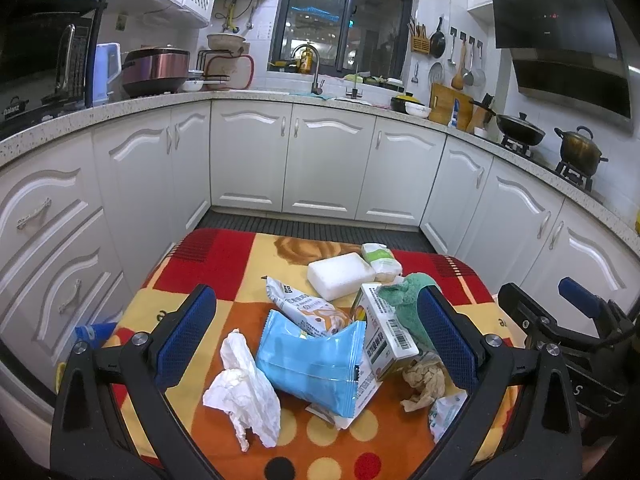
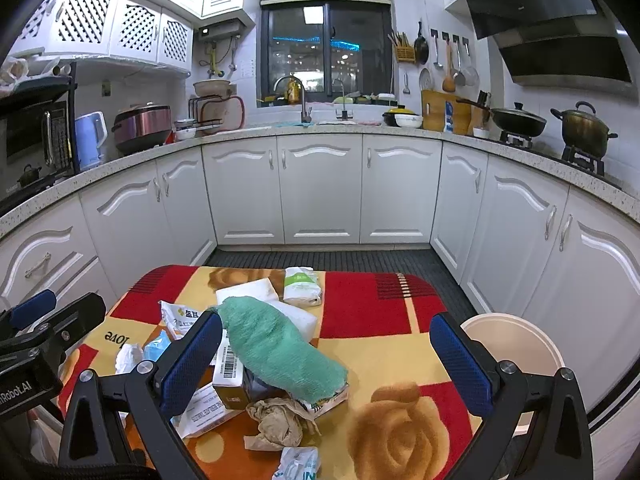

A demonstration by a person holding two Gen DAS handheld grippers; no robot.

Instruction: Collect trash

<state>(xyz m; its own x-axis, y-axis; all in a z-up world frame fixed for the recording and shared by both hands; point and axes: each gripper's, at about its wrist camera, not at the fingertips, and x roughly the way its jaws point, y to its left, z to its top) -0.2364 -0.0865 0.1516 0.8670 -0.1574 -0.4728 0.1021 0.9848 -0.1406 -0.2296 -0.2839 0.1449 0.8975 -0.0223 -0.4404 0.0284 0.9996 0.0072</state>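
At the far left, the left gripper [image 1: 316,340] hangs over the near edge of the table, its blue-padded fingers spread wide and holding nothing. That wide stance looks chosen to straddle the litter directly below it. Nearest its left finger lies a crumpled white tissue [image 1: 242,388], touching the blue wrapper [image 1: 312,364] beside it. Behind the wrapper sits a white snack bag [image 1: 308,308], and to the right a small carton [image 1: 384,332] leans with a green cloth [image 1: 404,296] draped over its upper end. A wad of brown paper [image 1: 424,384] rests at the carton's foot.

Further right, the right gripper [image 2: 326,364] is likewise spread and empty, framing the green cloth and the brown paper from its own side. The trash is heaped on the left half of the patterned tablecloth [image 2: 372,308], leaving the right half bare.

At the far right, a pale bucket [image 2: 516,332] stands just beside the table, probably placed within reach to receive the trash.
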